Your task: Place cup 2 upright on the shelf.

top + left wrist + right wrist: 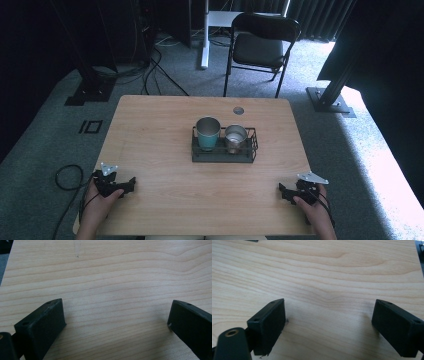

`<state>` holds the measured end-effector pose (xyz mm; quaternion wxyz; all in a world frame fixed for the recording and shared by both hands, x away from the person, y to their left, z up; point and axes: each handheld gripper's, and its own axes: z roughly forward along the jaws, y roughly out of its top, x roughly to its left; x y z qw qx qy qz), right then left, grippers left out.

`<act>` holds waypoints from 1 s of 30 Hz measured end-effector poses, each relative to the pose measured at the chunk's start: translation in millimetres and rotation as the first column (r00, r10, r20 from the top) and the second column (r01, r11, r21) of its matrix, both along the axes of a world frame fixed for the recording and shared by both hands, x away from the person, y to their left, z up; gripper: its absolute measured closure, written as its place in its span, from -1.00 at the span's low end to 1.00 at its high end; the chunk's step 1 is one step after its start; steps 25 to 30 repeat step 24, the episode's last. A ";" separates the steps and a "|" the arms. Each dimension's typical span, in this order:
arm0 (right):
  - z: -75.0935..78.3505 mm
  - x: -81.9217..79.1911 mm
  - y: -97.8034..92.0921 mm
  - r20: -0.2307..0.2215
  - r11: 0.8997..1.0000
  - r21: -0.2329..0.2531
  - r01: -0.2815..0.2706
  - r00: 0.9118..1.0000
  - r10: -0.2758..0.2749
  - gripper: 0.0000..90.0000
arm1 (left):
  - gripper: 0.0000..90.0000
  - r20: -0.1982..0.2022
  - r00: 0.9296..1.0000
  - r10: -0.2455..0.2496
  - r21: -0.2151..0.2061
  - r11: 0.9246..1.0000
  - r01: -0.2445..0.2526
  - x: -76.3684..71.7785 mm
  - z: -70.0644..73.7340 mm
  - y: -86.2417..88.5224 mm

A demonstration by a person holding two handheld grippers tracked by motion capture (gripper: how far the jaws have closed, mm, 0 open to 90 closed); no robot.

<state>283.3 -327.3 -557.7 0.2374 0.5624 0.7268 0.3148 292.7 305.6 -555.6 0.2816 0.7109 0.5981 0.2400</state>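
Black wire tray (223, 156) sits mid-table, slightly toward the far edge; using it as the landmark. Inside it, left side: teal cup (207, 133), upright, open mouth up. Right side of the tray, just beside the teal one: metal cup (235, 138), upright, shorter, shiny. Whether the two cups touch is hard to tell.

Left gripper (131, 181) rests on the wooden table (165, 195), near the front edge, well left of the tray and closer to the person. Jaws spread wide in the left gripper view (116, 315), nothing between them but bare wood. Right gripper (281, 190) mirrors it, front right of the tray, well apart from it. Right gripper view (329, 313) also shows jaws spread, empty.

Handling guess: both cups look like light, stiff, thin-walled tumblers. The metal one is probably slick, so a side pinch could slip; better to bite the rim, one jaw inside and one outside. The teal cup is taller and more likely to tip if nudged; same rim grip, on the side facing the person. The tray wall is low wire, so lift straight up to clear it. The tray itself looks light and may shift if a cup drags.

Folding chair (260, 42) stands beyond the table, behind the tray.
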 end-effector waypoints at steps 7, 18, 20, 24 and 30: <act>-0.1 -1.1 -1.1 0.000 1.000 -0.001 -0.002 1.000 0.002 -0.75 | -0.96 0.000 1.000 0.000 0.000 1.000 0.000 0.0 0.0 0.0; -0.2 -1.4 -1.6 -0.002 1.000 0.001 -0.011 1.000 0.011 -0.75 | -0.96 0.000 1.000 0.000 0.000 1.000 0.000 0.0 0.0 0.0; -0.3 -1.7 -1.5 -0.002 1.000 0.000 -0.018 1.000 0.018 -0.75 | -0.96 0.001 1.000 0.000 0.000 1.000 0.000 0.0 0.0 0.0; -0.3 -1.8 -1.5 -0.002 1.000 -0.001 -0.020 1.000 0.020 -0.75 | -0.96 0.001 1.000 0.000 0.000 1.000 0.000 0.0 0.0 0.0; -0.3 -1.8 -1.5 -0.002 1.000 -0.001 -0.020 1.000 0.020 -0.75 | -0.96 0.001 1.000 0.000 0.000 1.000 0.000 0.0 0.0 0.0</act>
